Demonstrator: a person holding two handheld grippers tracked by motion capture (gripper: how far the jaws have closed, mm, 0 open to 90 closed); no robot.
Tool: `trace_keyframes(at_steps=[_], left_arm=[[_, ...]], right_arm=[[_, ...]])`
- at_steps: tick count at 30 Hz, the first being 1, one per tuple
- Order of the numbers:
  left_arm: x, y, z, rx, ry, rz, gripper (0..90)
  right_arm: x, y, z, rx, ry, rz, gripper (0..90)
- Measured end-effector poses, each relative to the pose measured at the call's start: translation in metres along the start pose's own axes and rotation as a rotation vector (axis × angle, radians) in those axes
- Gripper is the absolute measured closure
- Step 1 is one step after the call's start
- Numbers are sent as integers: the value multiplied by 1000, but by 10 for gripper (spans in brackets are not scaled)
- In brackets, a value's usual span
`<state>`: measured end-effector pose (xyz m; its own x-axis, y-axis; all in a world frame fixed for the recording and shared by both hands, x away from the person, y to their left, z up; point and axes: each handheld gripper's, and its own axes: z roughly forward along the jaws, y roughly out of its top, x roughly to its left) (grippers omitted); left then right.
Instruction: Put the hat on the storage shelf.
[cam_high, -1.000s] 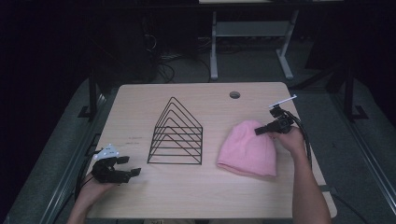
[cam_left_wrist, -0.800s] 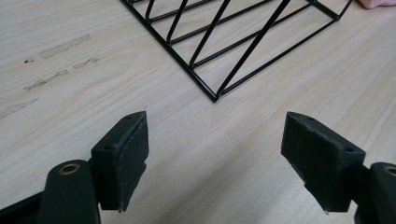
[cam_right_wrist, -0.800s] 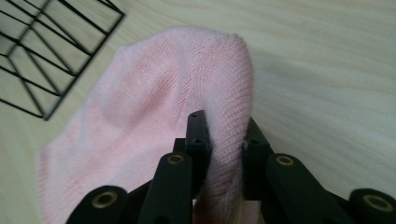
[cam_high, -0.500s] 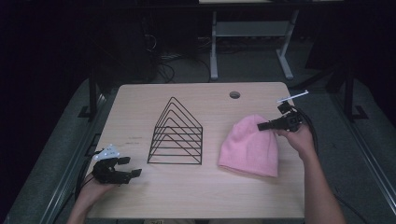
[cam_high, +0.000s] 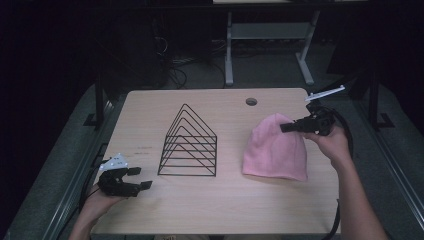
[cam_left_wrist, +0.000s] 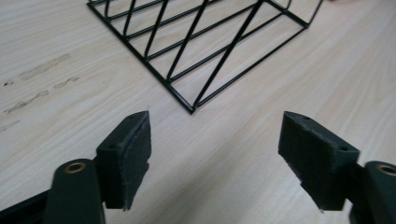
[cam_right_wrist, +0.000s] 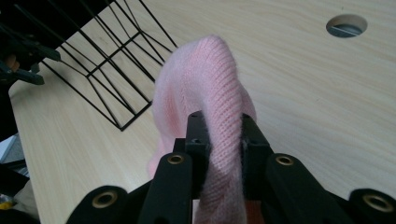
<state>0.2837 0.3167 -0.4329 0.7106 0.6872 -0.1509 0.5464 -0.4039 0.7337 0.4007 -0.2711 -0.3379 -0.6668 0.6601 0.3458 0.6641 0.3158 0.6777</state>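
- The right gripper (cam_right_wrist: 219, 135) is pinching a fold of the pink hat (cam_high: 275, 147) near its top. It only has a small bit of soft knit, so the hat could slip out and flop back down.
- Most of the hat lies on the surface (cam_high: 225, 210), to the right of the black wire rack (cam_high: 189, 142). If it swings that way, the knit could catch on a wire and pull the rack along.
- The left gripper (cam_left_wrist: 215, 154) is spread wide with nothing between its jaws, and they have just been closing a little. It sits low near the rack's corner.
- The rack is the only holder here. Its slots have nothing in them.
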Motion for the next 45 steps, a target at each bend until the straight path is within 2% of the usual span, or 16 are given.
trace_keyframes(at_steps=[1, 5, 8, 18, 20, 21, 23, 28, 29, 30, 31, 32, 33, 36, 41, 45], left_arm=[[0, 2, -2, 5, -4, -1, 275], [-1, 7, -10, 4, -20, 0, 291], [-1, 11, -16, 3, -31, 21, 278], [-2, 29, -32, 8, -53, 70, 249], [-4, 34, -35, 11, -52, 81, 249], [-6, 40, -39, 11, -53, 95, 249], [-8, 45, -42, 5, -55, 95, 249], [-13, 56, -49, 4, -69, 116, 249], [-16, 62, -53, -6, -84, 125, 249], [-16, 62, -53, -6, -84, 125, 250], [-17, 64, -55, -10, -89, 129, 252], [-18, 67, -57, -6, -90, 127, 252], [-19, 73, -60, -9, -98, 124, 252], [-20, 79, -62, -17, -105, 129, 252], [-27, 94, -65, -20, -124, 156, 252], [-36, 111, -64, -11, -139, 192, 252]], right_arm=[[5, 3, -6, -2, -7, -15, 777], [10, 6, -16, -11, -19, -25, 777], [15, 9, -23, -23, -25, -33, 777], [39, 25, -33, -26, -26, -95, 777], [45, 30, -36, -29, -25, -111, 777], [52, 35, -39, -39, -19, -132, 777], [59, 39, -42, -44, -20, -148, 777], [71, 46, -45, -47, -15, -179, 777], [78, 50, -46, -47, -9, -194, 777], [78, 50, -46, -47, -9, -194, 777], [87, 54, -47, -51, -2, -214, 777], [87, 54, -47, -51, -2, -214, 777], [95, 58, -48, -56, 6, -234, 777], [106, 64, -47, -56, 18, -264, 777], [119, 71, -45, -57, 39, -297, 776], [136, 82, -46, -69, 67, -324, 775]])
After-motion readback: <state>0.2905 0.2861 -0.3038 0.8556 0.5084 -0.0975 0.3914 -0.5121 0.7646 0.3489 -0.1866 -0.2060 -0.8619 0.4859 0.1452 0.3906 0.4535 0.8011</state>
